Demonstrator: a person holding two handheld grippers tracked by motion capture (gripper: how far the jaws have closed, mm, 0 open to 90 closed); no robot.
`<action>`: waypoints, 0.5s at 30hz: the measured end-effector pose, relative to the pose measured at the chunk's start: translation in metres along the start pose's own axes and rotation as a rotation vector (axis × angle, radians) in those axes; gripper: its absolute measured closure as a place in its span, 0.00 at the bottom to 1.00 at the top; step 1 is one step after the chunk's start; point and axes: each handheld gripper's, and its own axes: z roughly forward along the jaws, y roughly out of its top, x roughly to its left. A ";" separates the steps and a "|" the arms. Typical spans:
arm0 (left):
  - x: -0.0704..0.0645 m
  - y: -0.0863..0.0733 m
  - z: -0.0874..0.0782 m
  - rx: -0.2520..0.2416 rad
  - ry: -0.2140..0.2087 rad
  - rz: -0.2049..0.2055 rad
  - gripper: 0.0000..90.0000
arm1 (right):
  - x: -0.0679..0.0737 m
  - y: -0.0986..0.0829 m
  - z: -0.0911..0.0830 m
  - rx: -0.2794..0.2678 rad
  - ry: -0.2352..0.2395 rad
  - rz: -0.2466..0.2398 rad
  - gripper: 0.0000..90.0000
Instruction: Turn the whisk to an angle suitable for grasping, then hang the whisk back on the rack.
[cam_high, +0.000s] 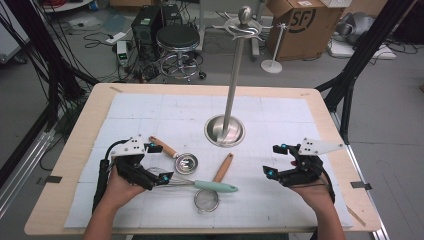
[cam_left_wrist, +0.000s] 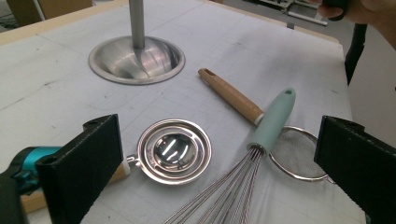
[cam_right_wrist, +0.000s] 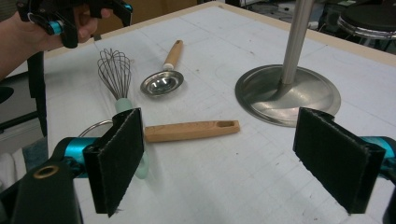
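Whisk: lies flat on the white mat, long axis across the table, mint handle toward the right gripper, wires beneath the left gripper. Handle crosses the strainer, whose wooden handle angles toward the stand base. Both grippers: jaws spread, holding nothing.

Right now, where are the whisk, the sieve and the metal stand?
whisk (cam_left_wrist: 273, 122): left gripper view, on its mint handle.
sieve (cam_high: 206, 201): high view, on its mesh bowl.
stand (cam_high: 235, 80): high view, on its upright pole.
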 end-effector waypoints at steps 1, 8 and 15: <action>0.000 0.000 0.000 0.000 -0.001 0.000 0.02 | 0.000 0.000 0.000 0.000 0.001 -0.001 0.17; 0.000 0.000 0.002 0.000 -0.006 -0.002 0.02 | -0.001 0.000 -0.002 0.000 0.000 0.003 0.17; 0.000 0.002 0.004 0.006 -0.020 0.005 0.02 | -0.003 -0.002 -0.001 0.005 -0.007 0.000 0.17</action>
